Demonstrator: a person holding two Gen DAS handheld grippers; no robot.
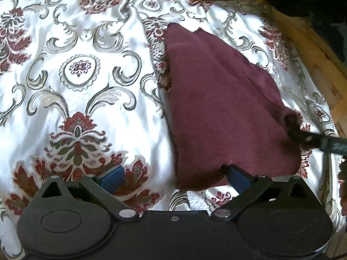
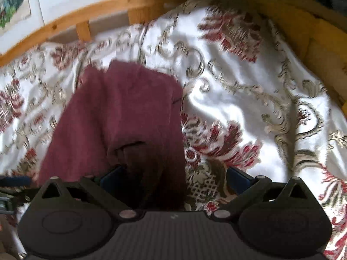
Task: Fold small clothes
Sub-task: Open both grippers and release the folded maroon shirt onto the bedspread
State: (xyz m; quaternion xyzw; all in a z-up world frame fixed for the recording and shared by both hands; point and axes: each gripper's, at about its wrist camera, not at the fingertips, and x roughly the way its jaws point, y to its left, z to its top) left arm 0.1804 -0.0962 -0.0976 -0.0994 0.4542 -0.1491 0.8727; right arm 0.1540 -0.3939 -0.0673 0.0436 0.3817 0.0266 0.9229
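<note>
On bedspread (image 1: 86,43) | maroon cloth (image 1: 216,108) near edge between left gripper (image 1: 173,176) fingers (image 1: 238,177)

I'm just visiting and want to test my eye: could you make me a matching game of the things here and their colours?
Things:
1. cloth
2. bedspread
3. bed frame
4. gripper pads

Colours:
A. blue
B. white with red flowers and scrolls
C. maroon
D. honey-coloured wood

Pairs: 1-C, 2-B, 3-D, 4-A

Both wrist cams – close, down onto cloth (image 1: 223,108)
</note>
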